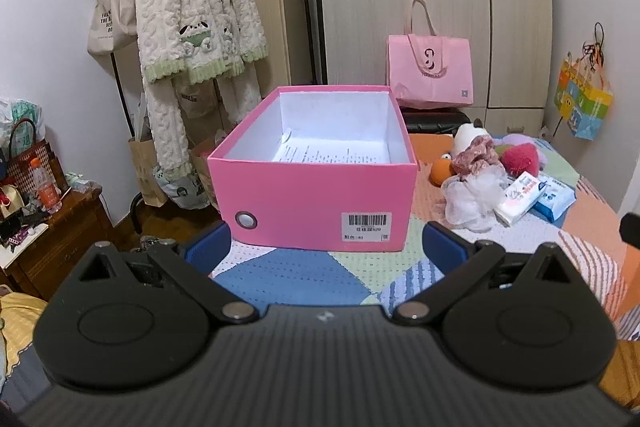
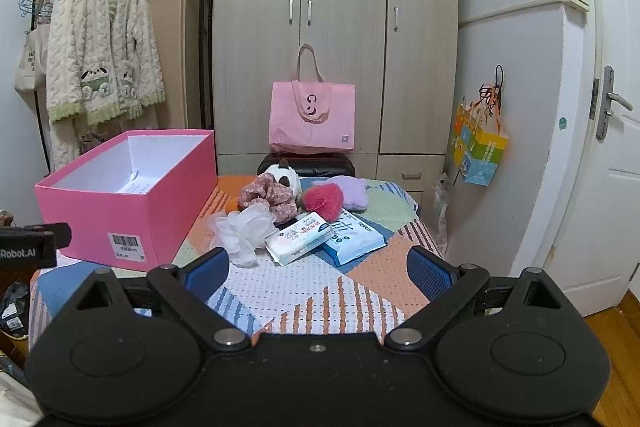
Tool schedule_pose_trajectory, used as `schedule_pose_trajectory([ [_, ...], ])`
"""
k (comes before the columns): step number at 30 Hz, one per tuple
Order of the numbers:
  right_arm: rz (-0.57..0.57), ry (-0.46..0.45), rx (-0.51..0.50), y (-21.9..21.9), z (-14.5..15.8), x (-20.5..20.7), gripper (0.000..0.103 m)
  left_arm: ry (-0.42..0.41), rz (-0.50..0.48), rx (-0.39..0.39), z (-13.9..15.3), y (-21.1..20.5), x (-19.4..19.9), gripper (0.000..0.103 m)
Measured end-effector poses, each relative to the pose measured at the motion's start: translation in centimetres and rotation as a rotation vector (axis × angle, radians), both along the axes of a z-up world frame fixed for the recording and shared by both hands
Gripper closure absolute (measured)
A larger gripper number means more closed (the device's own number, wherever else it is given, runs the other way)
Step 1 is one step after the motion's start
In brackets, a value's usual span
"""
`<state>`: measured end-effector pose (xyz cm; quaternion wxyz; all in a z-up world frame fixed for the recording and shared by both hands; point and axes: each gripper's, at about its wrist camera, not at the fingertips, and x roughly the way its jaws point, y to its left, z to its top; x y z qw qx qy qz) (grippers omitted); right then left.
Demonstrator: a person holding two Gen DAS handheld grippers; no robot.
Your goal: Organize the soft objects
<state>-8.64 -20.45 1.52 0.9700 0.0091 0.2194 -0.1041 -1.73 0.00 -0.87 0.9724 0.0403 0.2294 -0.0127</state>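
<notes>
An open pink box (image 1: 316, 187) (image 2: 120, 211) stands on the patchwork bed cover, with only a printed sheet inside. To its right lies a heap of soft things: a white mesh puff (image 2: 244, 231) (image 1: 472, 197), a floral scrunchie (image 2: 274, 197), a red puff (image 2: 324, 201) (image 1: 520, 157), a lilac star cushion (image 2: 352, 193), a white plush (image 2: 282, 177), a small orange toy (image 1: 440, 169), and two tissue packs (image 2: 304, 237) (image 2: 354, 237). My left gripper (image 1: 326, 247) is open just before the box. My right gripper (image 2: 318, 269) is open, short of the heap. Both hold nothing.
A pink tote (image 2: 312, 115) rests on a dark case before the wardrobe (image 2: 336, 27). A fluffy robe (image 1: 196, 7) hangs on a rack at the left. A cluttered wooden nightstand (image 1: 56, 227) sits beside the bed. A colourful bag (image 2: 478, 151) hangs by the door.
</notes>
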Motion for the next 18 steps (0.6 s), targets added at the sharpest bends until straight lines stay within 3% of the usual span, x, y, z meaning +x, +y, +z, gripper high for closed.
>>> schedule_pose_trajectory([
  [18,0.009,-0.008,0.001,0.34,-0.34,-0.42,0.005,-0.010,-0.031,-0.007,-0.41,0.01,-0.80,0.000],
])
